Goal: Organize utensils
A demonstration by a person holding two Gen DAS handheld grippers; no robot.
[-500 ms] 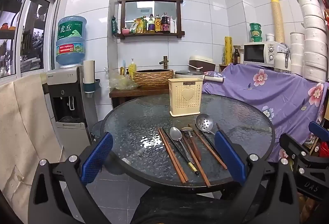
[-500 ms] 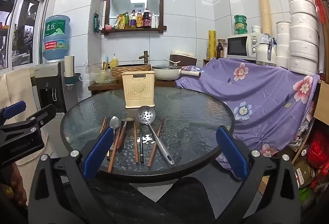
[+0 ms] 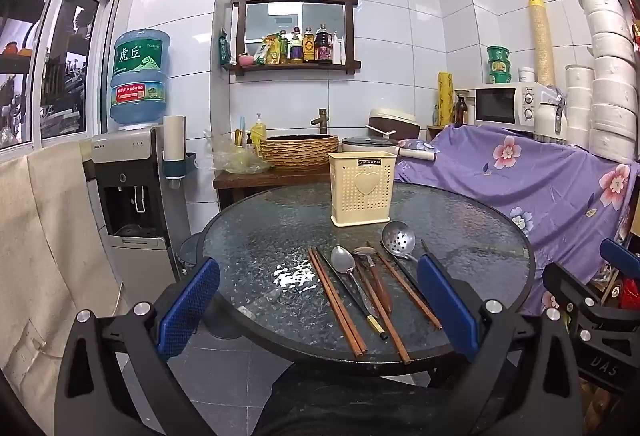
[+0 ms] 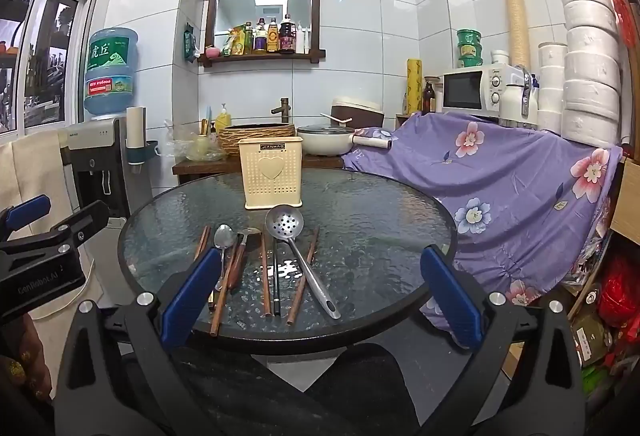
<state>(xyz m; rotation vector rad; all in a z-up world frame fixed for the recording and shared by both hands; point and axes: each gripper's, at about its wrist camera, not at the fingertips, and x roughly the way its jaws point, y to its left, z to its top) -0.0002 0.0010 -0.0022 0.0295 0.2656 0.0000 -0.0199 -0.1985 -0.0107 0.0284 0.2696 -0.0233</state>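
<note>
We hold the left gripper [image 3: 318, 306] and right gripper [image 4: 320, 294] wide apart, empty. Chopsticks [image 3: 338, 306], spoon [image 3: 345, 261] and slotted ladle [image 4: 285, 223] lie just before the cream holder [image 3: 362, 188].

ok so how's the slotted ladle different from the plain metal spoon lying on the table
The slotted ladle has a round bowl pierced with holes; the plain spoon has a smaller, solid oval bowl. The ladle's handle is longer, ending in a hanging hole. The ladle lies right of the spoon, nearer the cream utensil holder. Both are shiny metal, lying flat, bowls toward the holder.
</note>
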